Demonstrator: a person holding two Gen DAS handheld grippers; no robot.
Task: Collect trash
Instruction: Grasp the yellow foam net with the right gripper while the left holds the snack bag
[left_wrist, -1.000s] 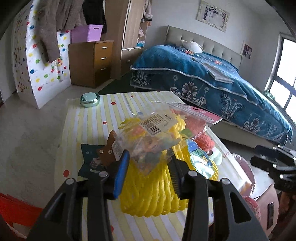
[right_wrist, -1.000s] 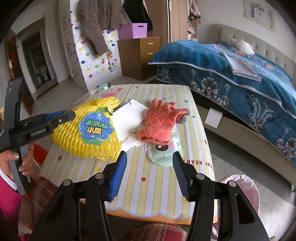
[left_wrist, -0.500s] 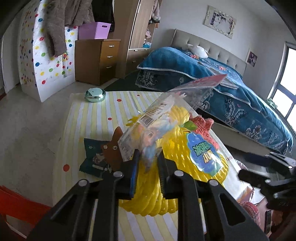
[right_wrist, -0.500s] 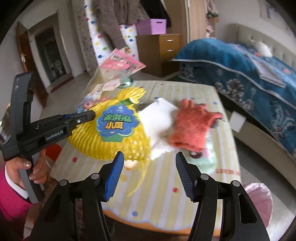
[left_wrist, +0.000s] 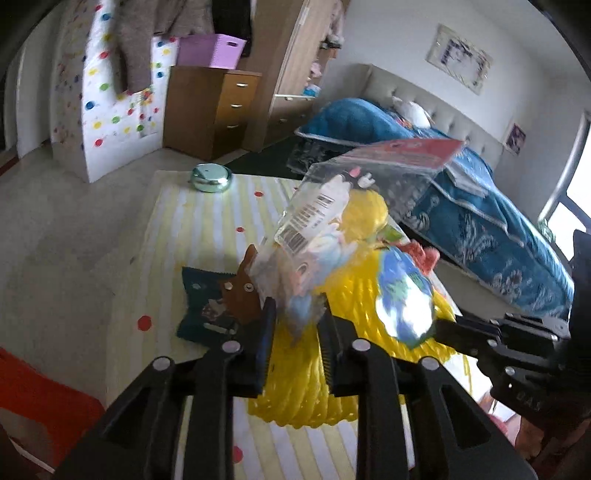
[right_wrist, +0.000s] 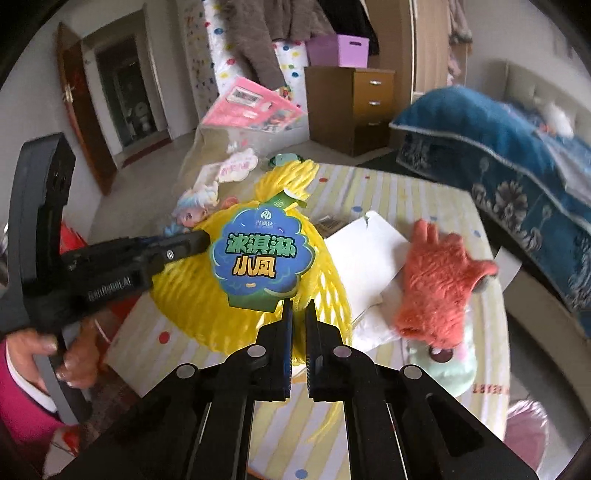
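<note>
Left gripper (left_wrist: 297, 321) pinches the clear toy packet (left_wrist: 332, 221) upright above the tabletop (left_wrist: 207, 229); right gripper (right_wrist: 299, 314) clamps the yellow net bag's (right_wrist: 192, 295) near edge, directly ahead.

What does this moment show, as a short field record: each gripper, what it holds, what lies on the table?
left gripper: shut on the clear plastic bag, lifted above the table
right gripper: shut on the yellow net, at its near edge
table: yellow-striped cloth with dots
also on table: orange glove, white paper, dark snack wrapper, round metal tin
label on net: blue-green tag
</note>
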